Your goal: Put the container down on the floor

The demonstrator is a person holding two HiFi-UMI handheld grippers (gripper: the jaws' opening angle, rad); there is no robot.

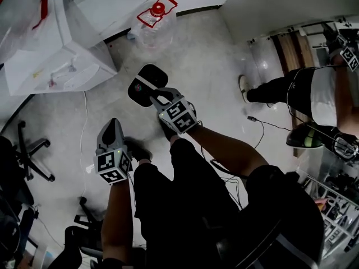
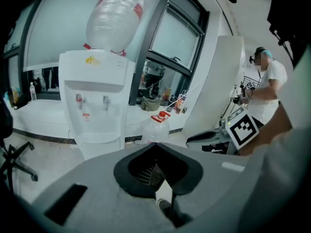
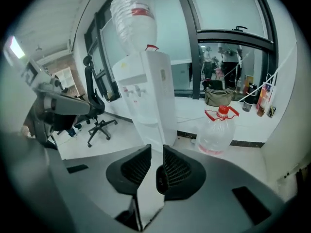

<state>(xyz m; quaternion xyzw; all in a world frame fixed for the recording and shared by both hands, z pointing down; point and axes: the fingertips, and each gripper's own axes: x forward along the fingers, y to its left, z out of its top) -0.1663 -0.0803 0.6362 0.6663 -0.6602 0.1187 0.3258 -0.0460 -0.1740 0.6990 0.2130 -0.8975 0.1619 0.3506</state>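
The container, a clear water jug (image 1: 156, 22) with a red cap and red handle, stands upright on the pale floor against a low white ledge. It also shows in the left gripper view, jug (image 2: 156, 127), and in the right gripper view, jug (image 3: 217, 130). My right gripper (image 1: 147, 86) hangs above the floor short of the jug, its black pads a narrow gap apart with nothing between them (image 3: 156, 166). My left gripper (image 1: 111, 129) is lower and further back, its jaws shut on nothing (image 2: 156, 171).
A white water dispenser (image 1: 56, 43) with an upturned bottle stands left of the jug. An office chair (image 1: 28, 150) is at the far left. Another person (image 1: 303, 91) stands at the right, with cables (image 1: 263, 125) on the floor beside them.
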